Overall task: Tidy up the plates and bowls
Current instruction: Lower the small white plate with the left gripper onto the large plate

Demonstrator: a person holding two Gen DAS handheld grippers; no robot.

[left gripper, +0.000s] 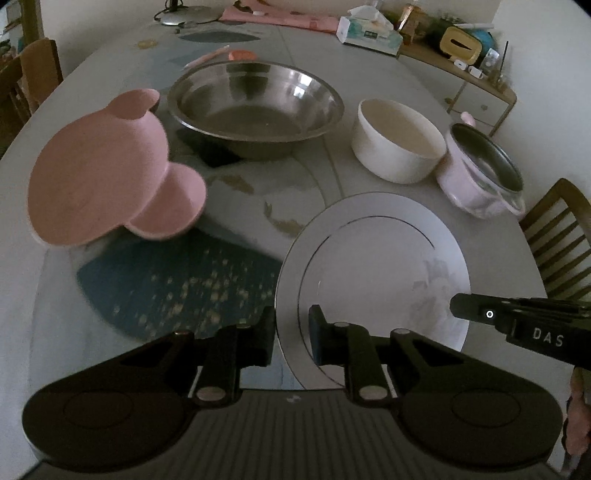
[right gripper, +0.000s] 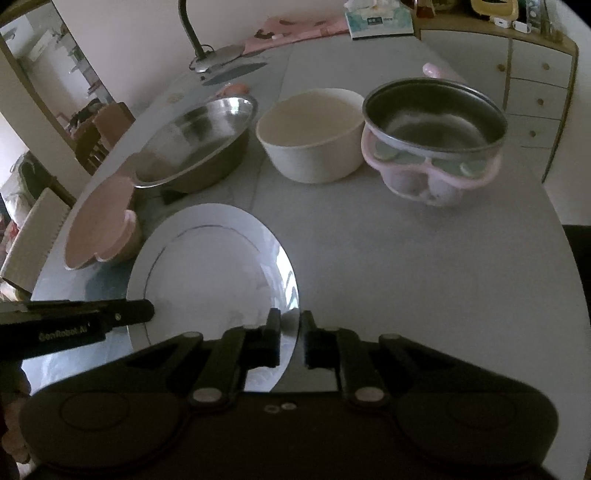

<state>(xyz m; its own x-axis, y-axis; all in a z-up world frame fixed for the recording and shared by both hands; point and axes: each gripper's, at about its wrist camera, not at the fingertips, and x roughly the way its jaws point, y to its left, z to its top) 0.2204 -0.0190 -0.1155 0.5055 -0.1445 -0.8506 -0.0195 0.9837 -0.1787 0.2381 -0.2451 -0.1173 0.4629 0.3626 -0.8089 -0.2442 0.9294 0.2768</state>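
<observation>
A white plate (left gripper: 373, 266) with a thin dark ring is held between both grippers, just above the table. My left gripper (left gripper: 291, 332) is shut on its left rim. My right gripper (right gripper: 290, 339) is shut on its right rim (right gripper: 221, 269). The right gripper's finger (left gripper: 517, 325) shows at the plate's right in the left wrist view; the left gripper's finger (right gripper: 74, 321) shows at its left in the right wrist view. A pink bear-shaped plate (left gripper: 107, 170) sits tilted at the left. A steel bowl (left gripper: 255, 107), a white bowl (left gripper: 399, 140) and a pink steel-lined pot (left gripper: 484, 173) stand behind.
A blue patterned placemat (left gripper: 177, 288) lies under the plate's left side. A tissue box (left gripper: 369, 31), a lamp base (left gripper: 188, 14) and pink cloth sit at the table's far end. Wooden chairs (left gripper: 561, 236) stand at both sides. A cabinet (right gripper: 535, 81) stands beyond the right edge.
</observation>
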